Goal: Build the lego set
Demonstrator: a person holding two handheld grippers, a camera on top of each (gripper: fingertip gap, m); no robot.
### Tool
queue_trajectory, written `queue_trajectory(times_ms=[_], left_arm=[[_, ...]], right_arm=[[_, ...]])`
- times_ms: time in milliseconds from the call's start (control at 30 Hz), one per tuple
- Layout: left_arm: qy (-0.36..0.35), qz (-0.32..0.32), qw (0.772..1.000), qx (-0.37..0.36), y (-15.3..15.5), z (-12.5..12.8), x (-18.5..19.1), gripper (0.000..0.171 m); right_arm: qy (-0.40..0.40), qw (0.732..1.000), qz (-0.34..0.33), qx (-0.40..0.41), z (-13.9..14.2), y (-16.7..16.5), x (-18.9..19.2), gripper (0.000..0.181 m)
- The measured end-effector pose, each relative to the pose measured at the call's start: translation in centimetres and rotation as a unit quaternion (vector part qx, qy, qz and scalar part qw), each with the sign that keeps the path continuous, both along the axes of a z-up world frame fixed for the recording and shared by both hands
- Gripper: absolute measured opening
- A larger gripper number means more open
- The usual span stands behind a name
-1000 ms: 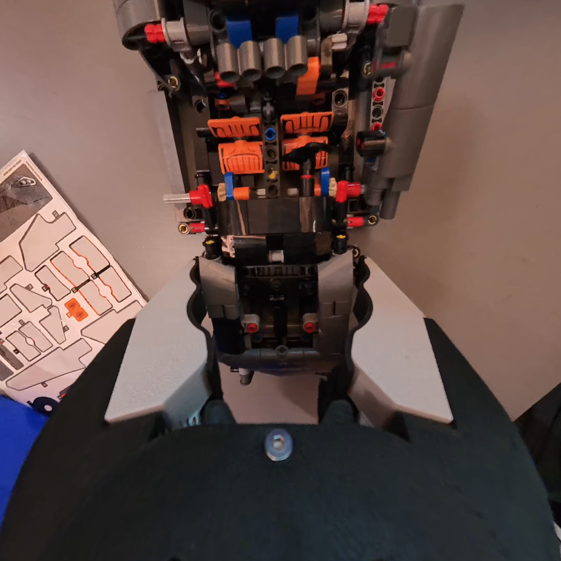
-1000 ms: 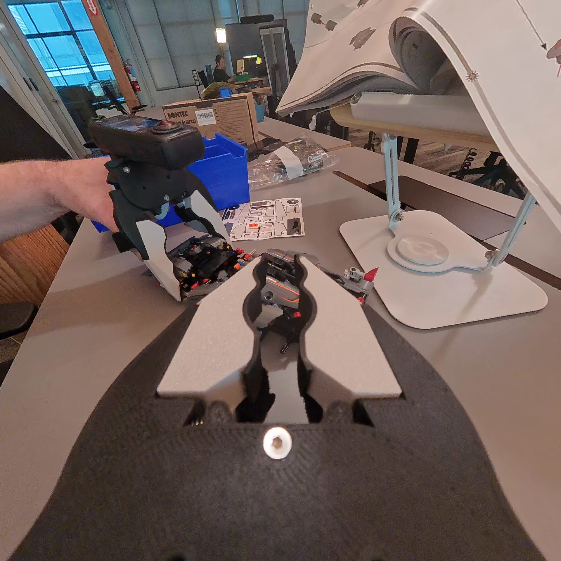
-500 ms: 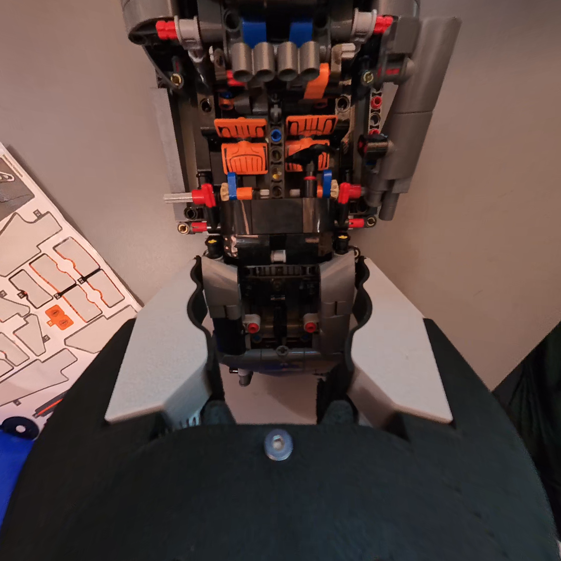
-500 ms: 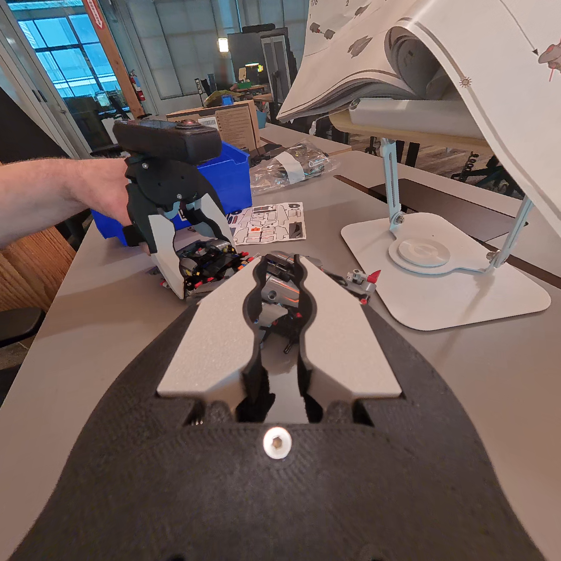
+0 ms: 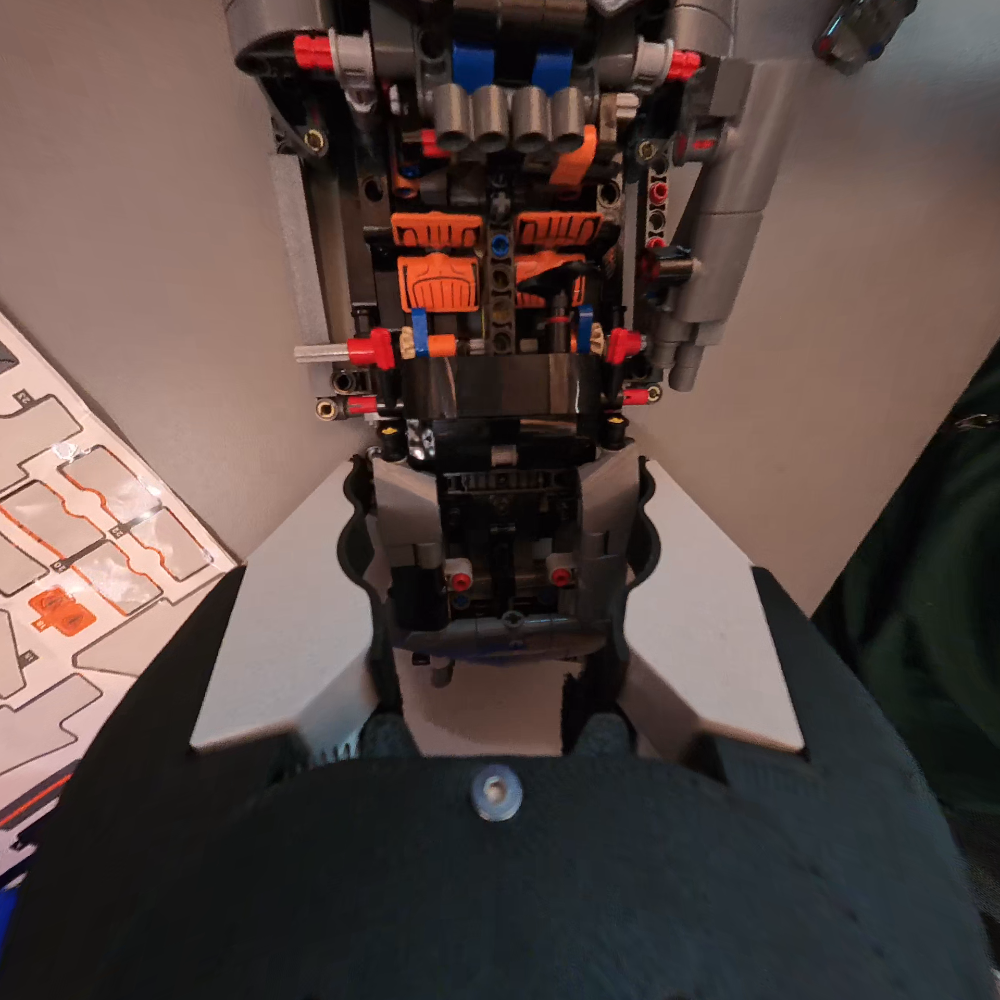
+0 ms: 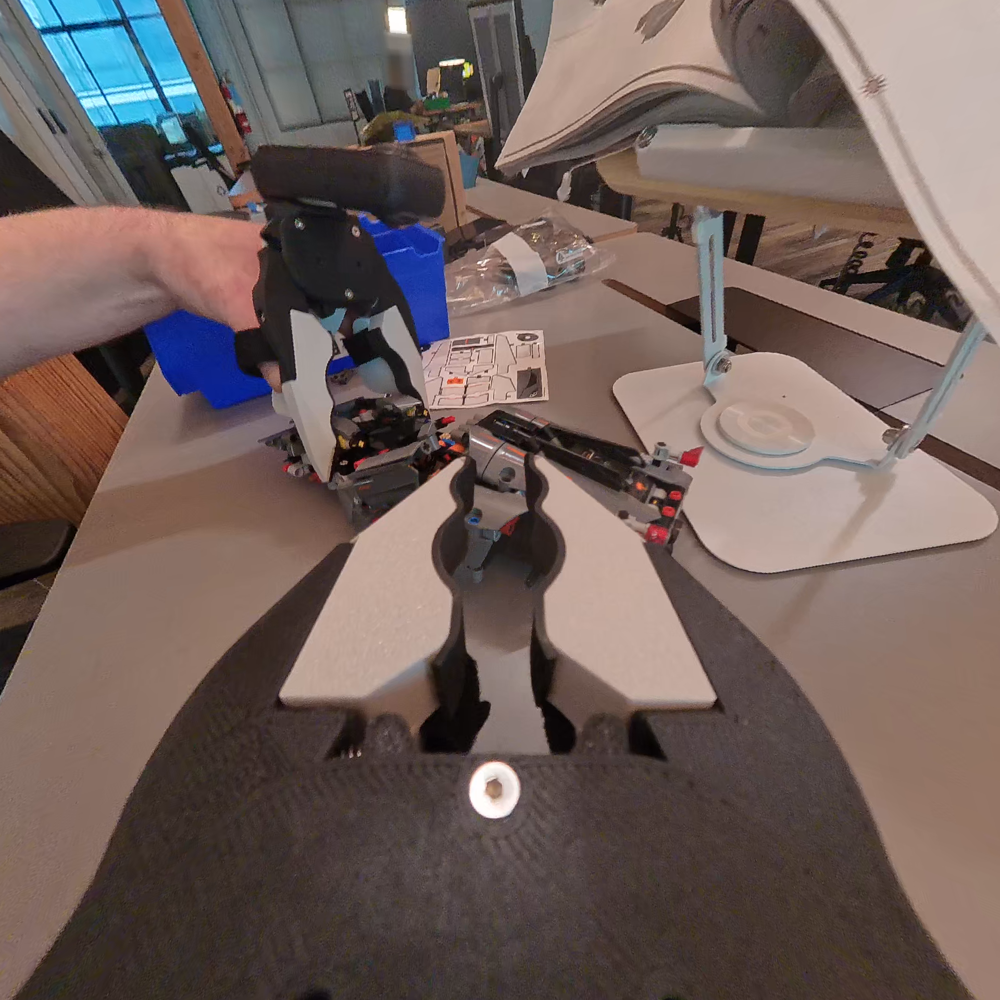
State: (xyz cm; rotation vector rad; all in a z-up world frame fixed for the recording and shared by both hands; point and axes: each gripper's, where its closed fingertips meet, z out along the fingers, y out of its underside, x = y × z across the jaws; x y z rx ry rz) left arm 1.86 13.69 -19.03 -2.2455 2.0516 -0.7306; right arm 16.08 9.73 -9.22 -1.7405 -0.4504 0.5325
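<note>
Left wrist view: the left gripper (image 5: 500, 546) is pointing down at the lego car chassis (image 5: 500, 281), which is lying flat on the grey tabletop (image 5: 162, 243). Its jaws are standing moderately apart and are closing on the near end of the chassis, with both grey fingers (image 5: 303, 611) pressing against the grey side panels of that end. The chassis is extending away toward the top of the frame, showing two orange seats (image 5: 439, 281), a row of four grey cylinders (image 5: 508, 119) and red pins along its edges. A sticker sheet (image 5: 76, 541) is lying on the tabletop at the left, apart from the chassis.

Right wrist view: the right gripper (image 6: 498, 487) is sitting low over the tabletop (image 6: 189, 514), its jaws narrowly parted. A grey curved panel assembly (image 6: 495, 476) is sitting between the tips; whether the tips are actually pinching it cannot be told. This assembly is running to the right as a long black and grey section with red pins. The left gripper (image 6: 357, 411), held by a person's hand (image 6: 205, 281), is clamping the chassis just beyond. A blue bin (image 6: 216, 357), a plastic bag of parts (image 6: 519, 260), the sticker sheet (image 6: 487, 368) and a white book stand (image 6: 801, 465) carrying an open instruction booklet (image 6: 703, 70) are occupying the tabletop behind.
</note>
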Motion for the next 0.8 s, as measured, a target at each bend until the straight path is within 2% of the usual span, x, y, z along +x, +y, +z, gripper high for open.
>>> queue_trajectory(times_ms=[200, 567, 800], left_arm=[[-0.003, 0.000, 1.000, -0.022, 0.2, 0.2, 0.2, 0.094], [0.001, -0.006, 1.000, -0.018, 0.1, -0.2, 0.4, 0.094], [0.015, -0.011, 1.000, 0.013, 0.0, -0.6, 0.4, 0.094]], right_arm=[[-0.048, 0.999, 0.010, -0.017, -1.4, 0.0, -0.9, 0.016], [-0.061, 0.997, 0.024, -0.036, -2.3, -0.1, -1.5, 0.016], [-0.109, 0.992, 0.049, -0.047, -3.6, -0.5, -2.6, 0.012]])
